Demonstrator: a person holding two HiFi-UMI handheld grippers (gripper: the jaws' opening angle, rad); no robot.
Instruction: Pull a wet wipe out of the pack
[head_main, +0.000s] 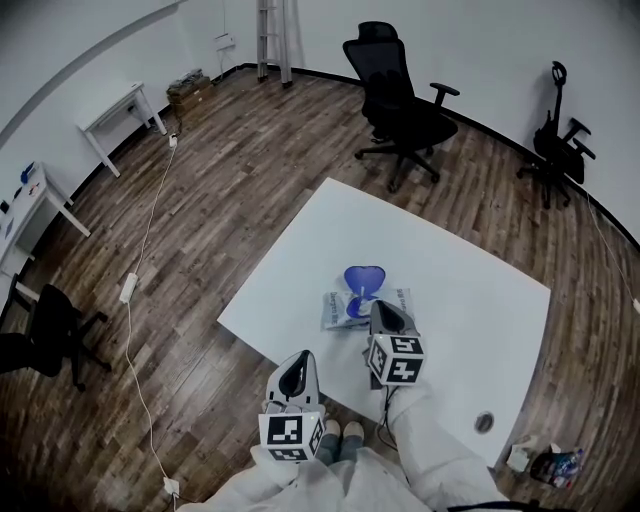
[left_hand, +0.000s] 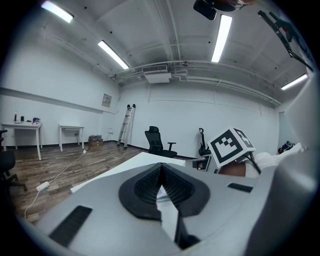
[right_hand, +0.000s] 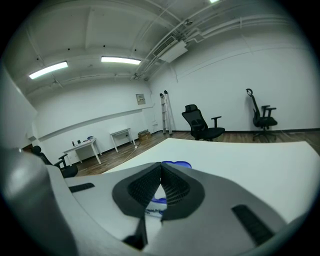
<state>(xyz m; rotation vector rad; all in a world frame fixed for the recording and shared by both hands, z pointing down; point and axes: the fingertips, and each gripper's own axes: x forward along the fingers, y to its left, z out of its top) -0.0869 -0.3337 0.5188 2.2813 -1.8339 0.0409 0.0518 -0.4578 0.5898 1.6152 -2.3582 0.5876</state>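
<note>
Looking down from the head view, we find the white table (head_main: 470, 290) filling the centre and right of the frame. The two grippers come up from the bottom edge. Our right gripper (head_main: 383, 312) sits just right of centre, and our left gripper (head_main: 297, 368) hangs lower left of it, about at the table's near edge.

The pack (head_main: 338, 310) lies flat on the table at mid-frame. Its long axis runs left to right, and its blue lid (head_main: 365, 277) is flipped up on the far side, so the opening looks uncovered.

The pack lies directly up-frame of the right gripper's tips, right at them, while the left gripper is well apart from it, so we judge the right one nearer for the pull.

In the right gripper view the jaws of the right gripper (right_hand: 161, 166) are pressed together on nothing, with the pack (right_hand: 154, 210) and lid (right_hand: 176, 164) just beyond and below. The left gripper (left_hand: 161, 166) is likewise pressed together and empty. We judge that no wipe is drawn yet.
</note>
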